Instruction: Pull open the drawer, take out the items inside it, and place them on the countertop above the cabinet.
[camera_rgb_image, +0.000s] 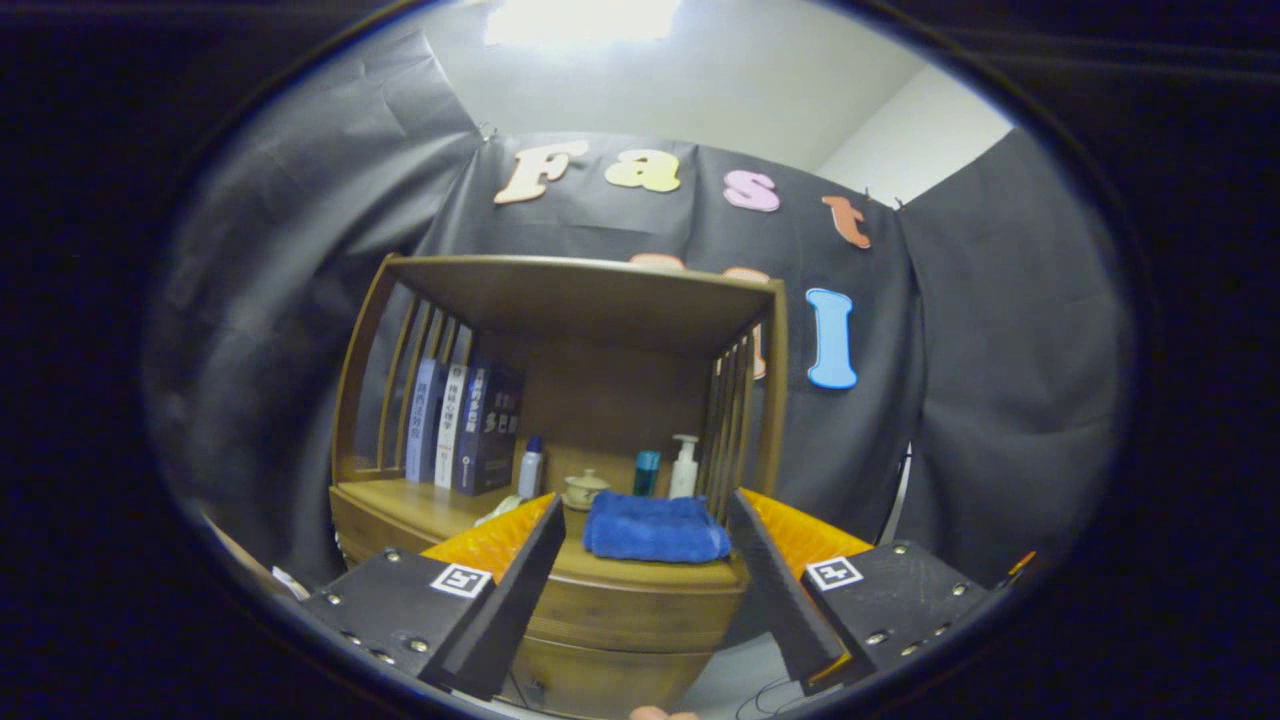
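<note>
Two fingers: the gripper (640, 560) stood spread wide, its fingers pressing on nothing, with a folded blue towel (655, 528) seen in the gap between them.
Towel: it lay on the countertop (620, 570) of a wooden cabinet (600, 620), just beyond the fingertips. That is where the task wants the drawer's things put; whether it came out of the drawer could not be told.
Drawer: the curved drawer front (620, 625) sat below the countertop, low between the fingers, and looked closed or nearly so. No handle could be made out, and the inside was hidden.
Stage: the scene fitted a drawer waiting to be pulled as well as one pushed back after emptying.
Handling: the towel looked soft, light and floppy, likely to sag and unfold if pinched at one corner; a grip across the thick folded edge would probably hold best. The drawer front looked stiff and smooth, likely needing a hold on an edge or a knob.
Beyond the towel: a small lidded jar (584, 488), a teal cup (646, 472), a white pump bottle (684, 466) and a small bottle (531, 466) stood on the countertop.
Far left: books (465, 425) stood upright under the shelf top (590, 295).
</note>
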